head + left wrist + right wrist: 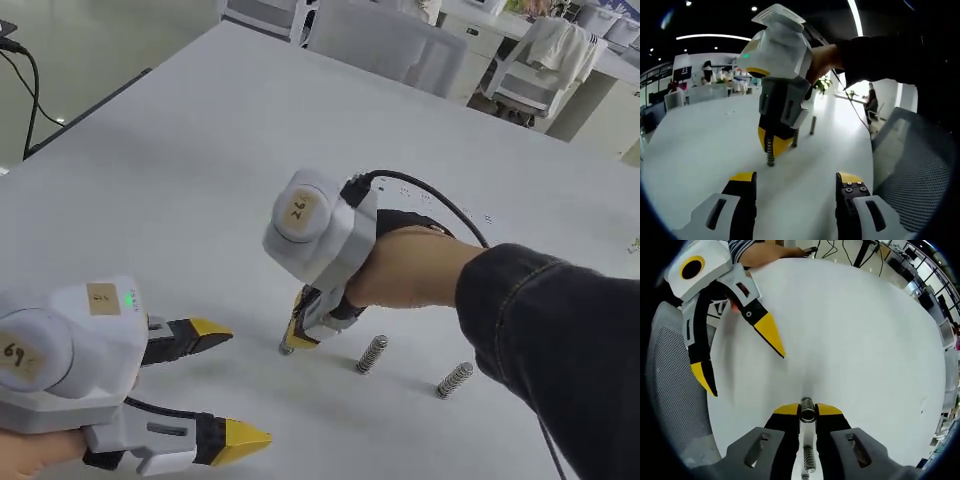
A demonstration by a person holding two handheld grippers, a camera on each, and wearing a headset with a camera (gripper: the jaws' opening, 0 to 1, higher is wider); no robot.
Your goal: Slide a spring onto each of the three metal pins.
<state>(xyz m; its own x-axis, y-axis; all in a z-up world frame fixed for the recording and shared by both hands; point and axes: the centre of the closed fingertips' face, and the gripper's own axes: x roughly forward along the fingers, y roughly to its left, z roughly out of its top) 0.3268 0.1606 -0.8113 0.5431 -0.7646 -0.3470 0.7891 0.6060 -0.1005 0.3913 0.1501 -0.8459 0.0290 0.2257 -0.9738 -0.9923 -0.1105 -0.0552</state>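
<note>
My right gripper (298, 338) points straight down at the white table (200, 150), shut on an upright coil spring (287, 347) whose lower end touches the tabletop. In the right gripper view that spring (808, 410) sits pinched between the yellow tips of this gripper (808, 411). To its right stand two more springs, one near (372, 354) and one farther (454, 379); I cannot tell whether pins are inside them. My left gripper (228, 382) hovers at the lower left, open and holding nothing, aimed at the held spring (770, 150). In its own view the left gripper (796, 181) has its jaws well apart.
A black cable (25, 85) runs along the table's far left edge. Grey chairs (385, 40) stand beyond the far side. A mesh chair back (920, 165) is close on the right of the left gripper view. The person's dark sleeve (560, 340) reaches in from the right.
</note>
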